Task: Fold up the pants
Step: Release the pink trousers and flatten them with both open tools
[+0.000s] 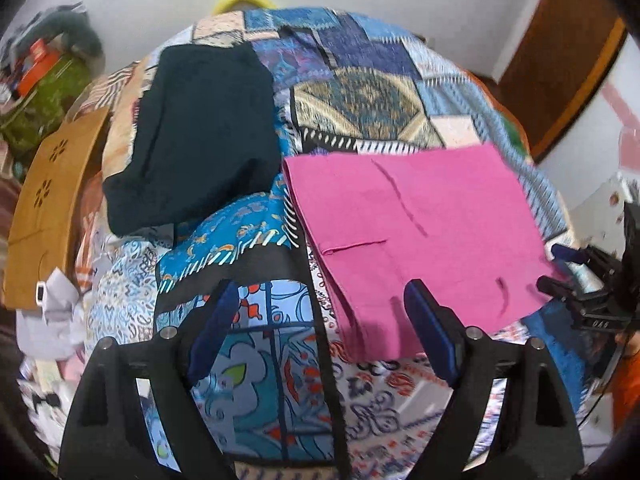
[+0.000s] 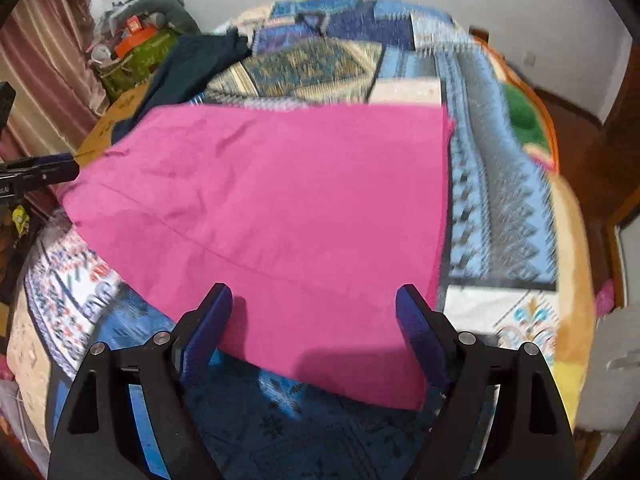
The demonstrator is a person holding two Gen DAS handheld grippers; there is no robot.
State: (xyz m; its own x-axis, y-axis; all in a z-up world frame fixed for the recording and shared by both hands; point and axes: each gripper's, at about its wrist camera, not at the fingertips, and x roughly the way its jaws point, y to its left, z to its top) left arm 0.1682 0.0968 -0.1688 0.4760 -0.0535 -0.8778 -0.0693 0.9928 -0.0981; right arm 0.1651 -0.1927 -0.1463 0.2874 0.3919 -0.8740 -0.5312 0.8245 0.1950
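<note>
Pink pants (image 1: 416,232) lie folded flat on a patchwork bedspread (image 1: 360,92); they also fill the middle of the right wrist view (image 2: 280,208). My left gripper (image 1: 320,304) is open and empty, above the bed at the pants' near left corner. My right gripper (image 2: 316,308) is open and empty, its jaws wide apart over the pants' near edge. The right gripper also shows at the right edge of the left wrist view (image 1: 560,268).
A dark folded garment (image 1: 196,136) lies on the bed to the left of the pants. A wooden board (image 1: 48,208) leans at the bed's left side. Clutter with an orange box (image 2: 136,40) sits at the far left corner. A wooden door (image 1: 560,60) stands at the right.
</note>
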